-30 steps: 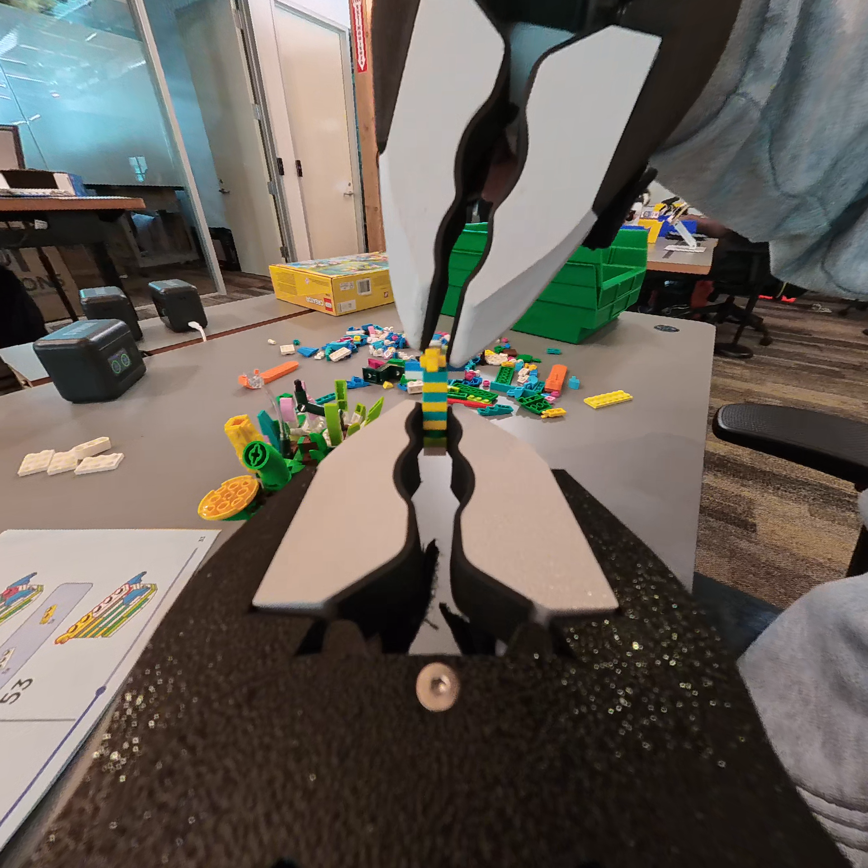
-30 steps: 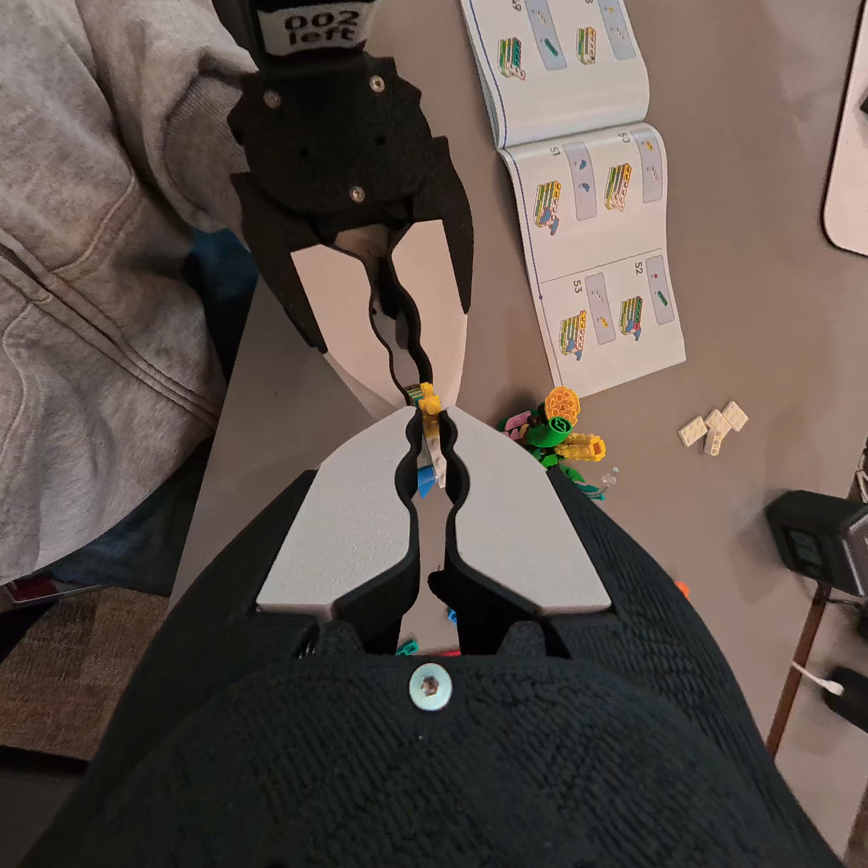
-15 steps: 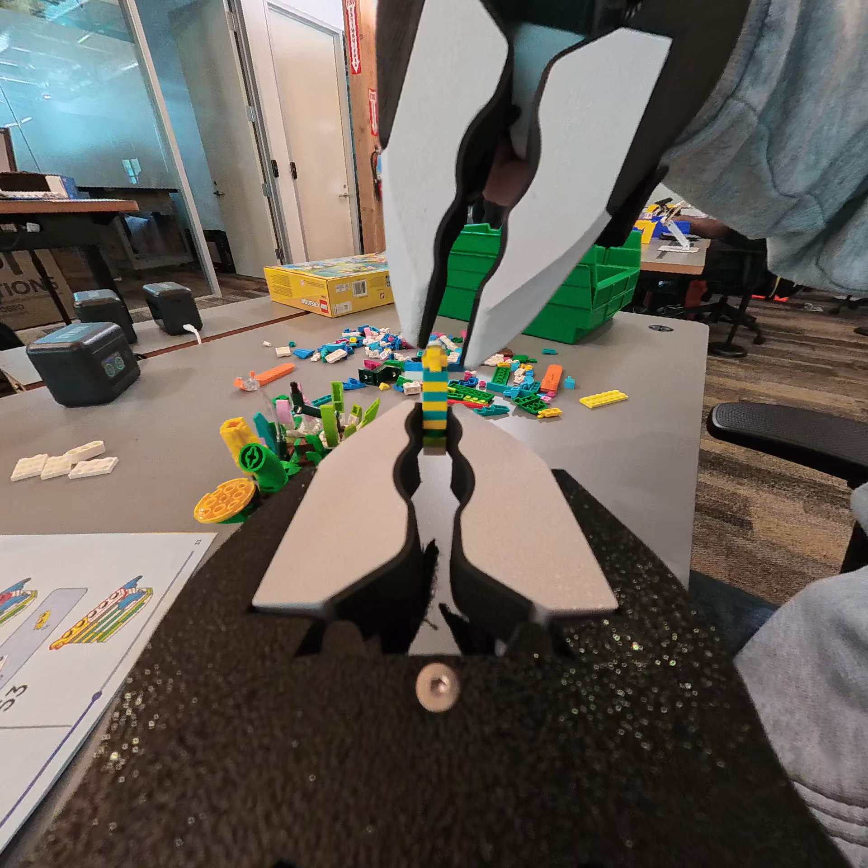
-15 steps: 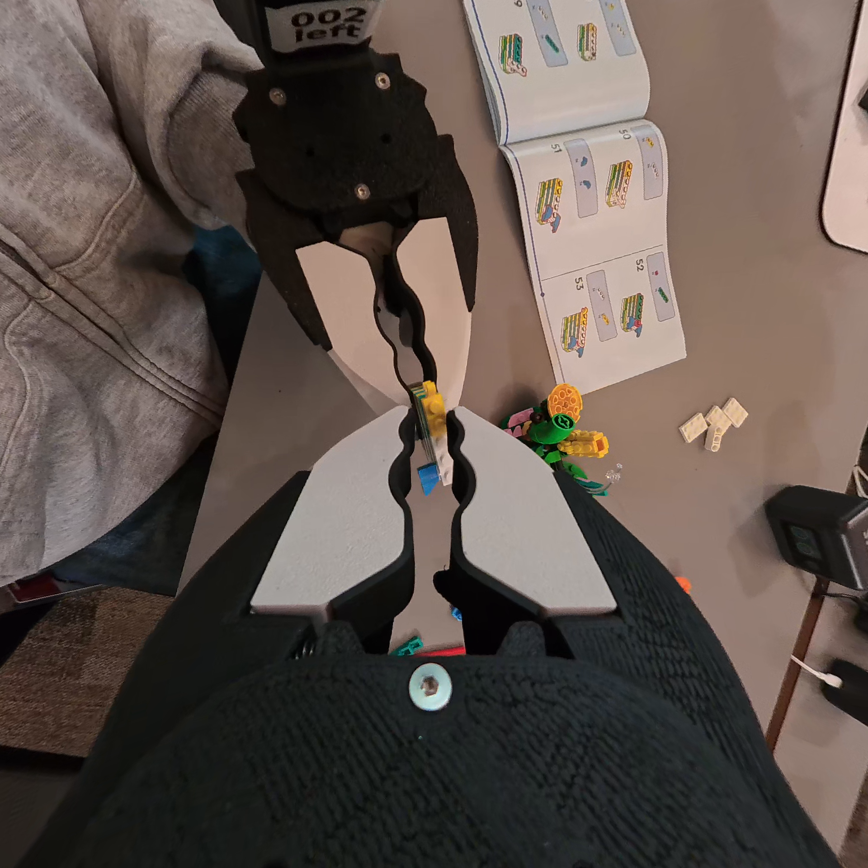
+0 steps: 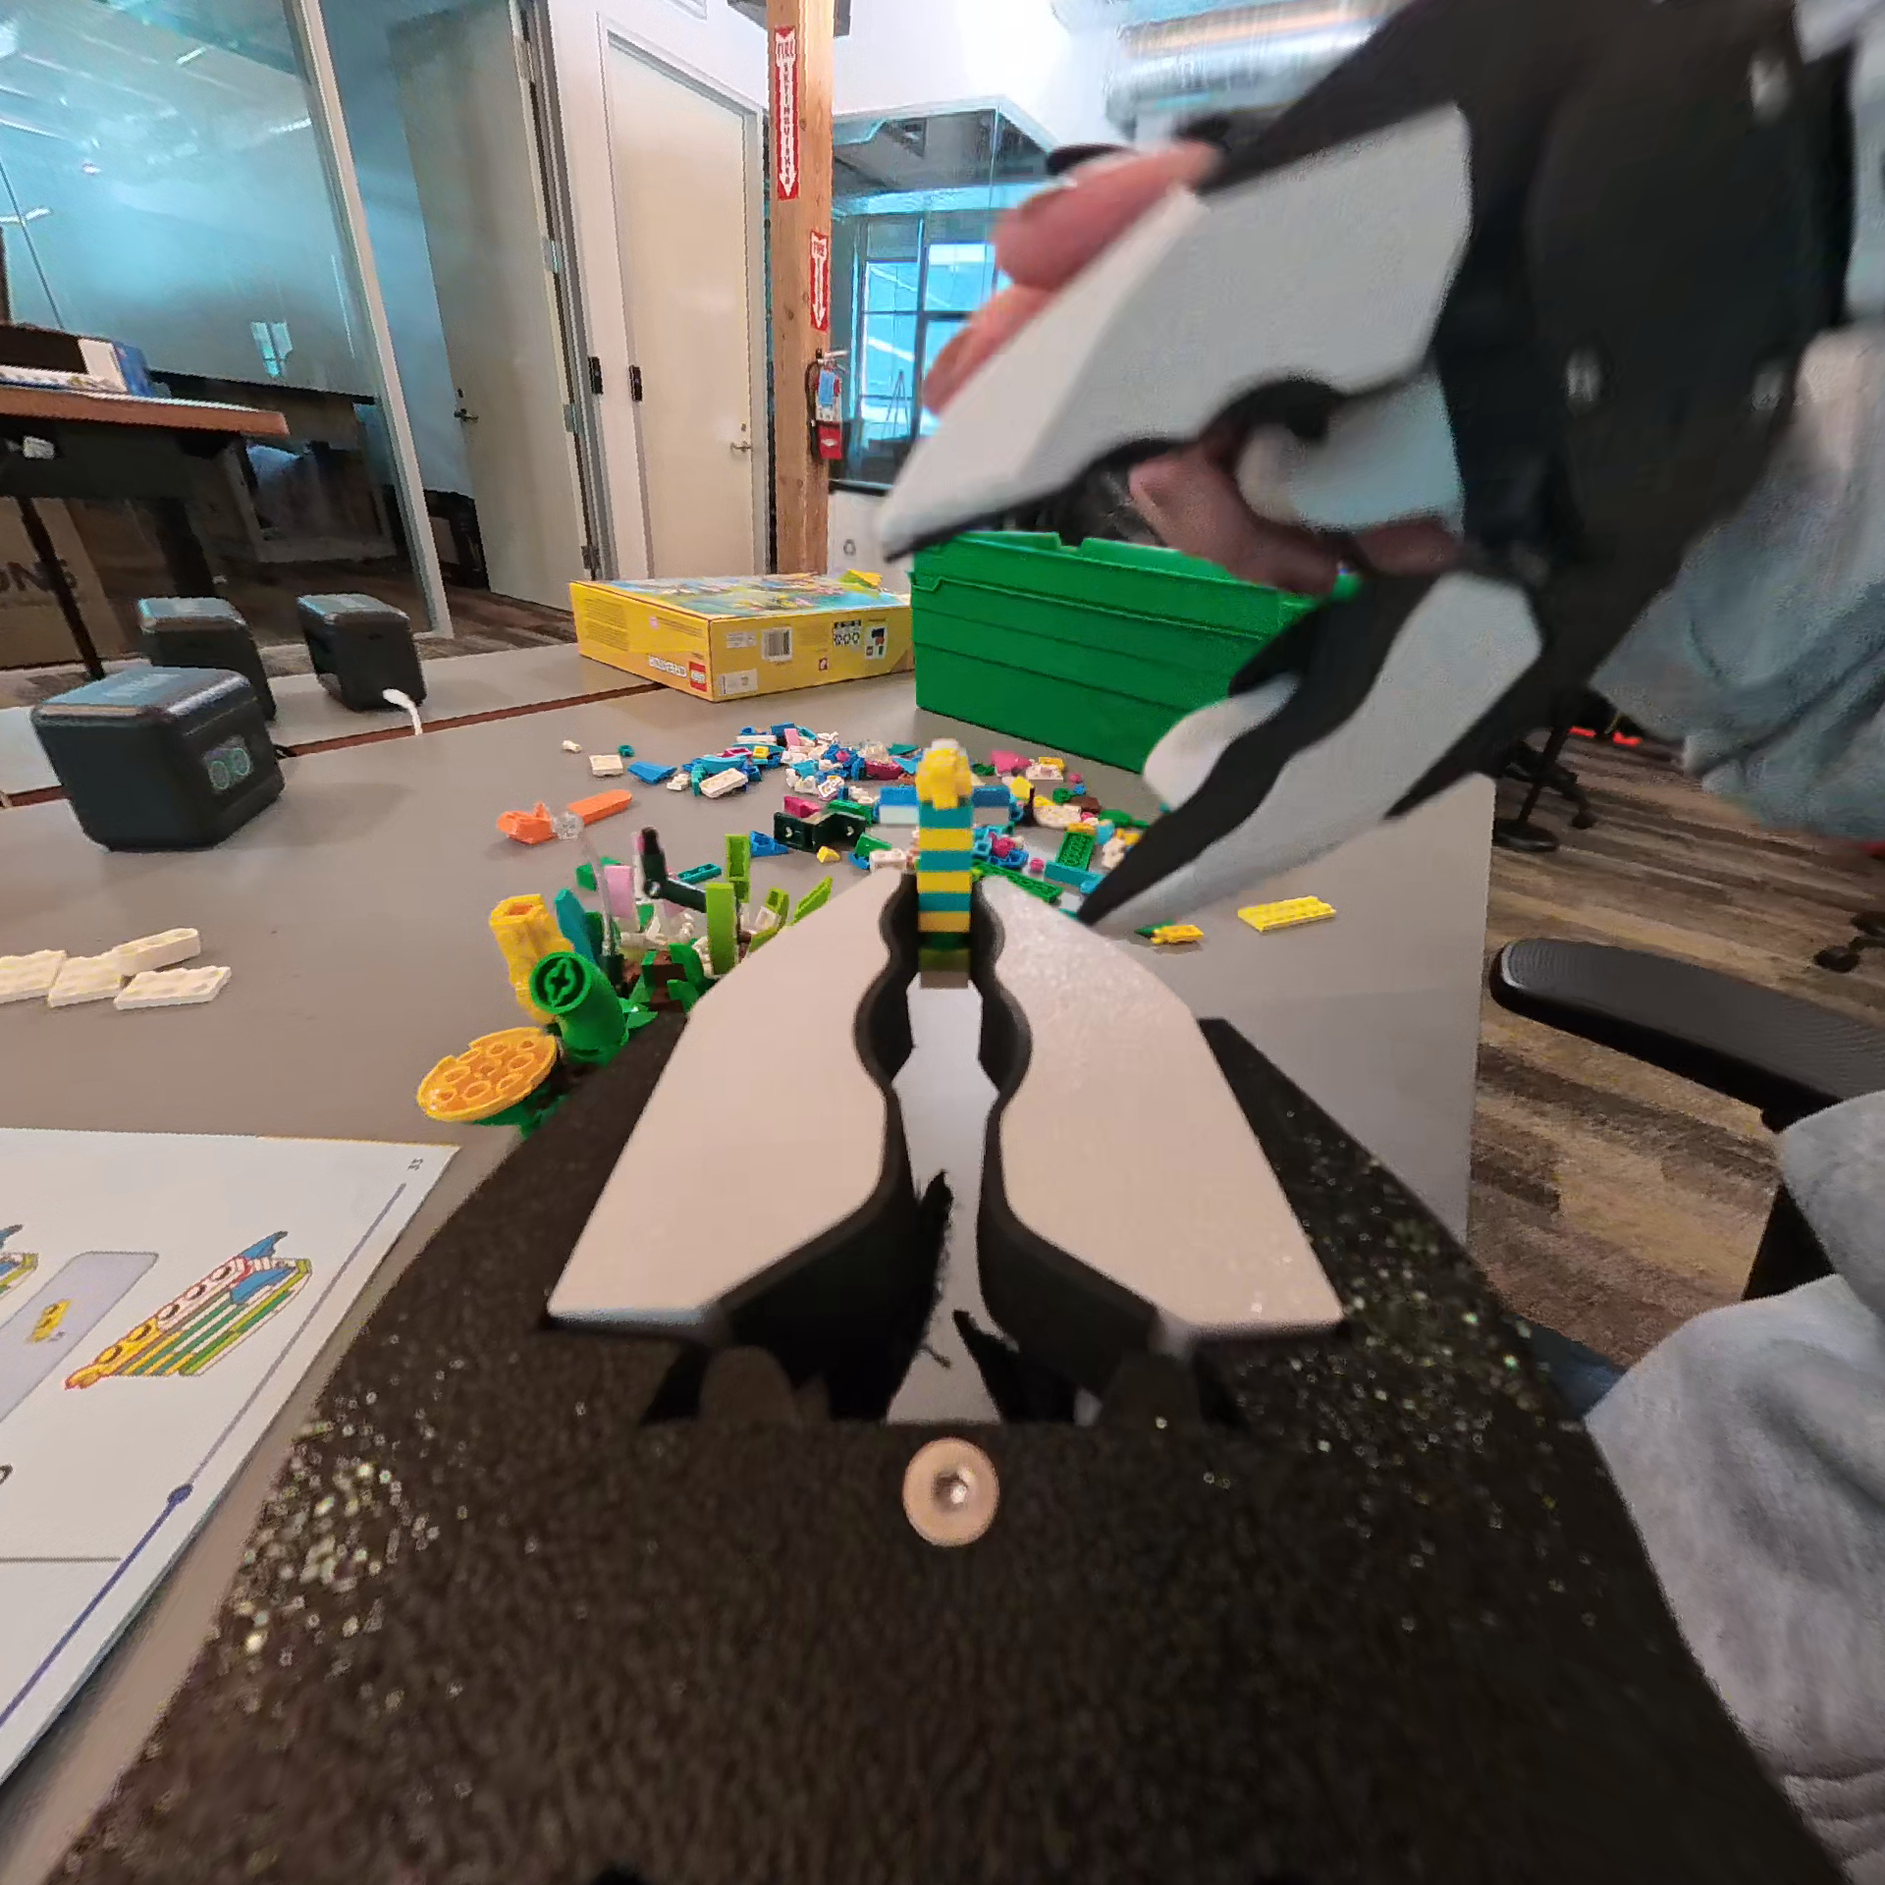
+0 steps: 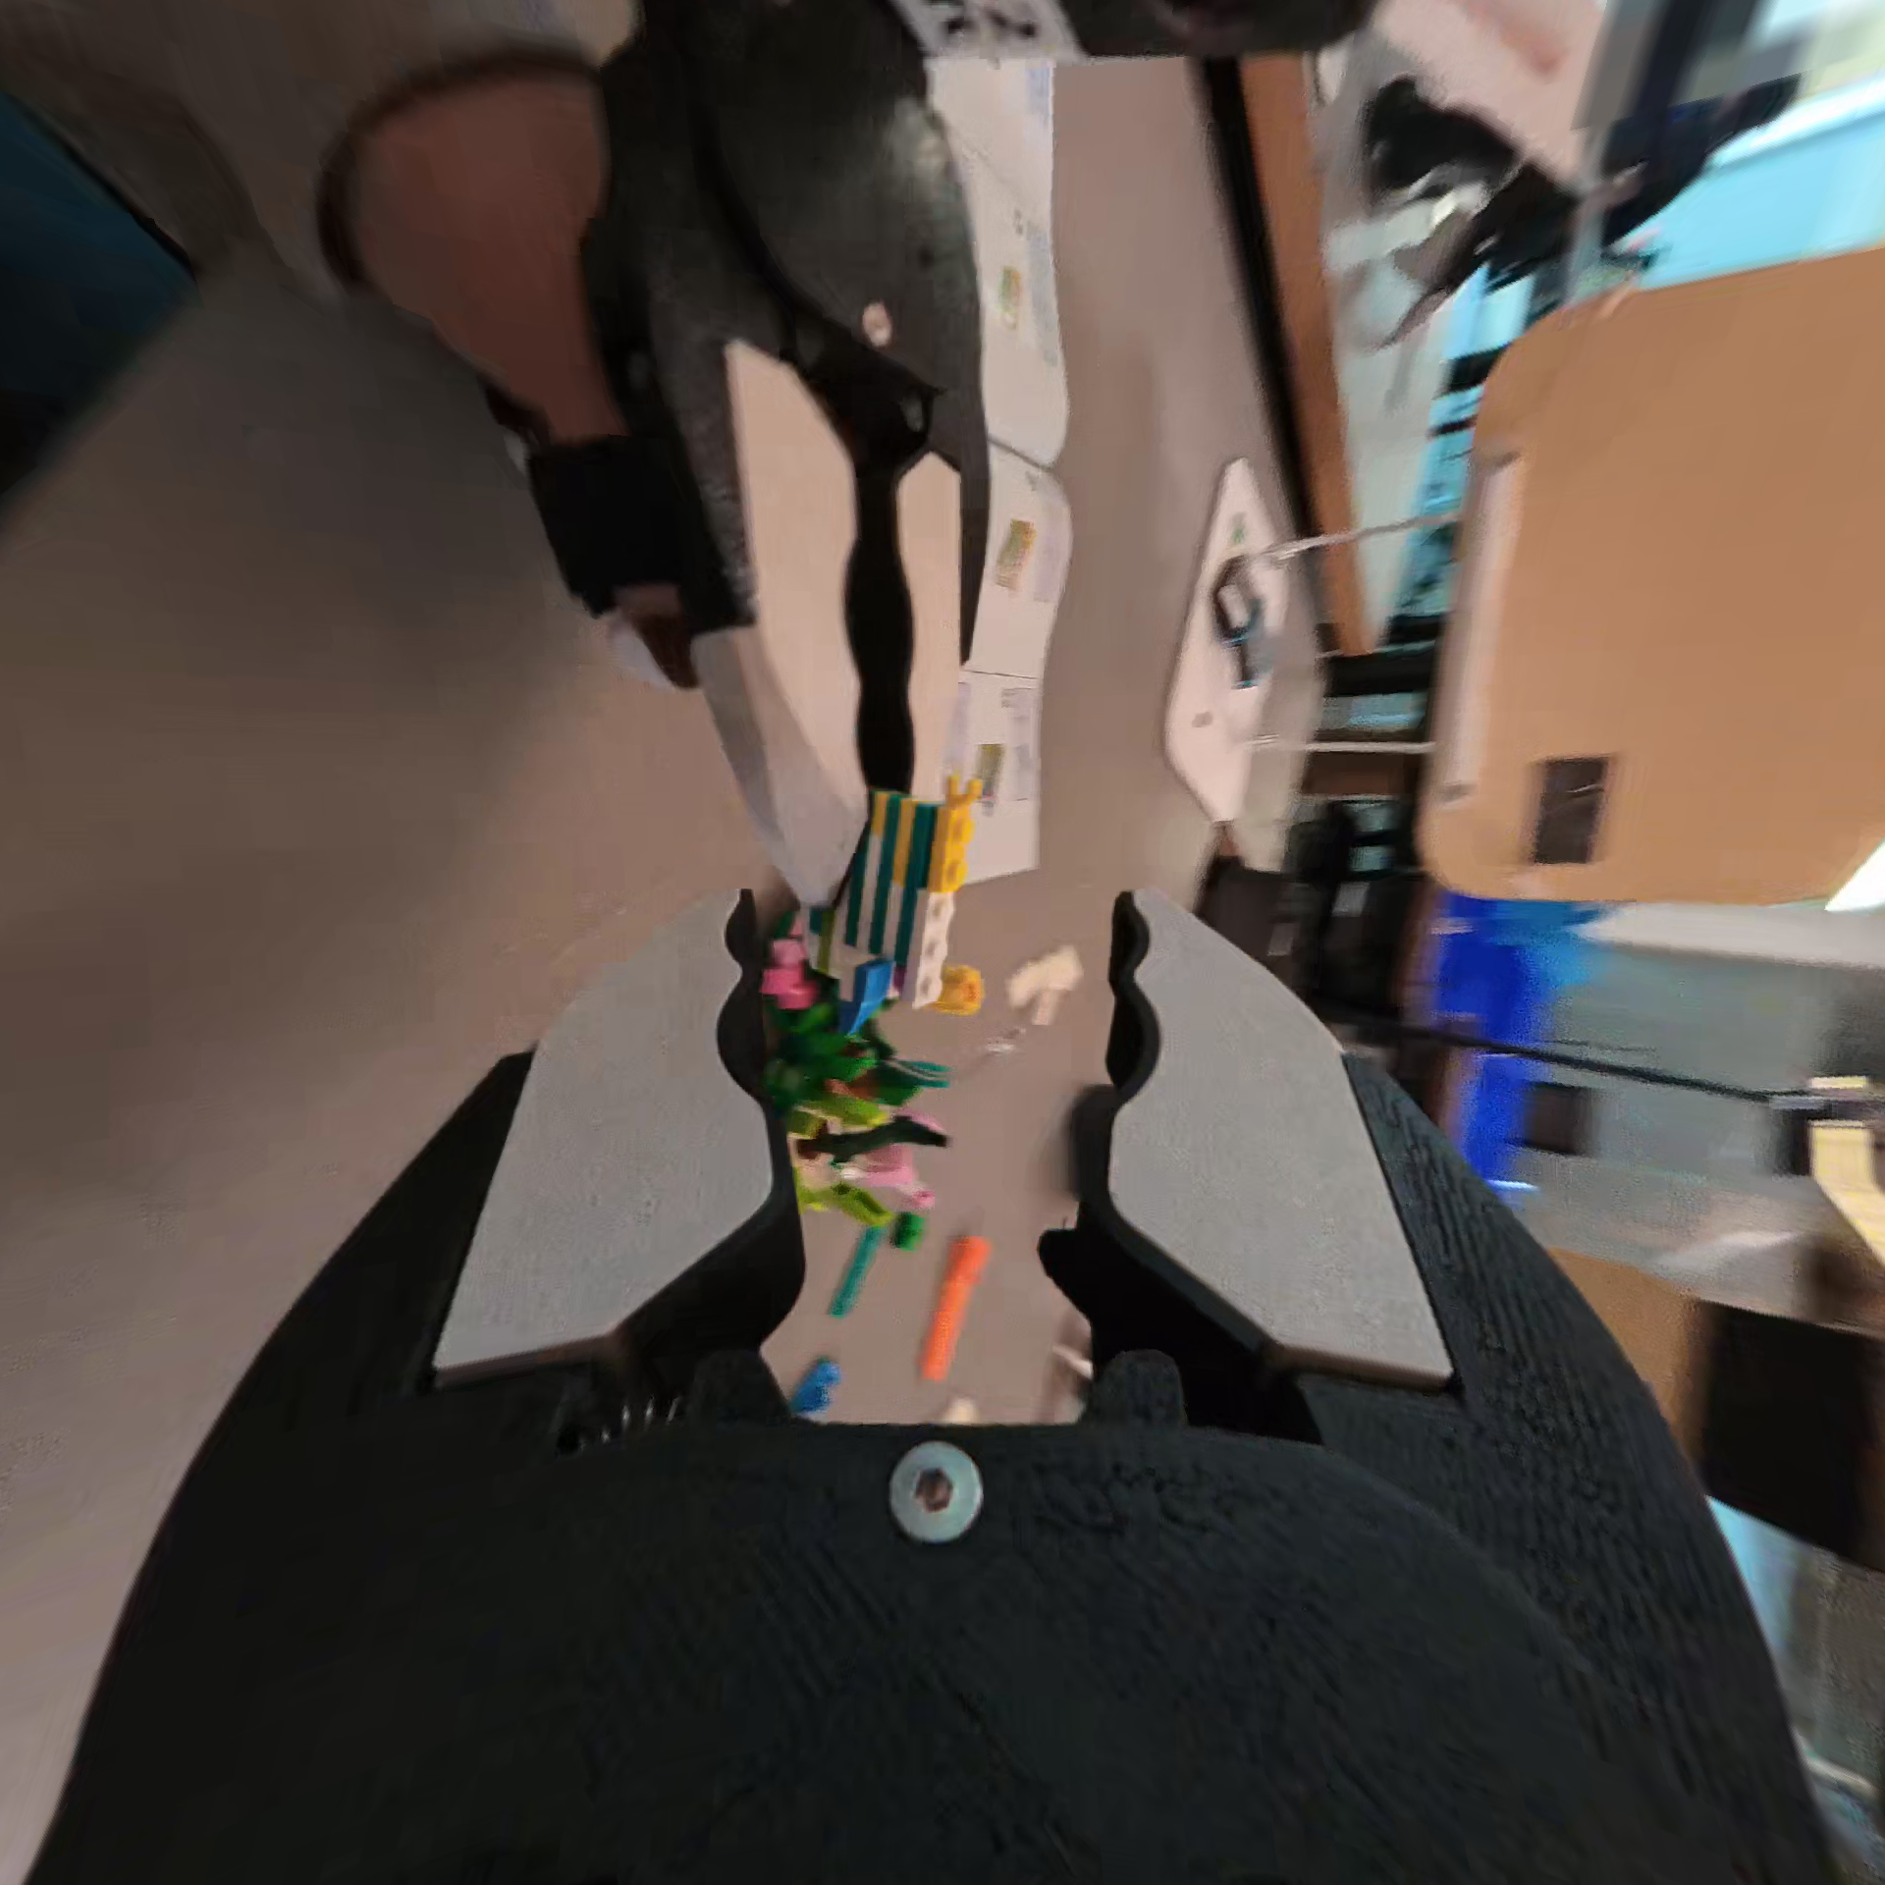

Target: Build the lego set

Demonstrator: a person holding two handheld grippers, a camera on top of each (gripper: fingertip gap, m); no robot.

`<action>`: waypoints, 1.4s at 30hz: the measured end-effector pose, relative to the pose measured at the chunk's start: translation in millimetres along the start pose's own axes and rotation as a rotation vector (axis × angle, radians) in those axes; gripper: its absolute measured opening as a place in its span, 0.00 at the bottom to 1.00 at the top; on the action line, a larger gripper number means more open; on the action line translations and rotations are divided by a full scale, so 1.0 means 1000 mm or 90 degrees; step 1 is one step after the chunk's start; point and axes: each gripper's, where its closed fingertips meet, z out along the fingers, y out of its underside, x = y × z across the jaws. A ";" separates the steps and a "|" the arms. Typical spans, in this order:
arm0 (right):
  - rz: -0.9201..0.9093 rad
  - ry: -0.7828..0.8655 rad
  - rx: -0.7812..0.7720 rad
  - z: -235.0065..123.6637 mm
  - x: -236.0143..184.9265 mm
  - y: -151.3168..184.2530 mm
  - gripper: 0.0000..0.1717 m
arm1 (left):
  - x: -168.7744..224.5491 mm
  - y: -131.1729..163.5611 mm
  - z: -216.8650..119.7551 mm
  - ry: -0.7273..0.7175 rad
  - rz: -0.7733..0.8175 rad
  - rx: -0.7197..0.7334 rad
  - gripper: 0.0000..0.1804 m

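Item: striped brick stack (image 5: 944, 867), teal and yellow layers with a yellow piece on top and a green layer at the bottom. Location: between the tips of the left gripper (image 5: 944, 918), above the table. Orientation: long axis upright in the left wrist view, yellow end uppermost, lower end sunk between the two grey fingers (image 5: 785, 1102), which press on it from either side. In the right wrist view the same stack (image 6: 903, 877) shows its broad striped face, with a white studded strip along one edge.

Right gripper (image 6: 928, 918): jaws well apart, nothing between the pads. In the left wrist view it is (image 5: 1173, 734) up and to the right of the stack, tilted, tips pointing down and left, blurred; a bare hand (image 5: 1030, 265) shows behind its upper finger. It is clear of the stack.

Surface: grey table (image 5: 306, 898). On it:
- loose scatter of small coloured bricks (image 5: 816, 775) beyond the stack;
- a green-and-yellow plant-like build (image 5: 571, 989) just left of the left gripper;
- an orange piece (image 5: 561, 816);
- white plates (image 5: 112, 979) at far left;
- an open instruction booklet (image 5: 184, 1326) at near left;
- a yellow plate (image 5: 1285, 911) at right.

Further back: green bin (image 5: 1071, 632), yellow box (image 5: 734, 632), dark cube-shaped devices (image 5: 158, 755).

Room: glass partitions, white doors, wooden post (image 5: 801, 286), patterned carpet, black chair (image 5: 1683, 1020). Grey sleeve (image 5: 1754, 1479) at lower right.
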 end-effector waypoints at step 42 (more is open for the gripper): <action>0.122 0.402 -0.001 -0.011 0.004 0.014 0.37 | -0.016 -0.006 -0.007 0.024 -0.151 0.041 0.05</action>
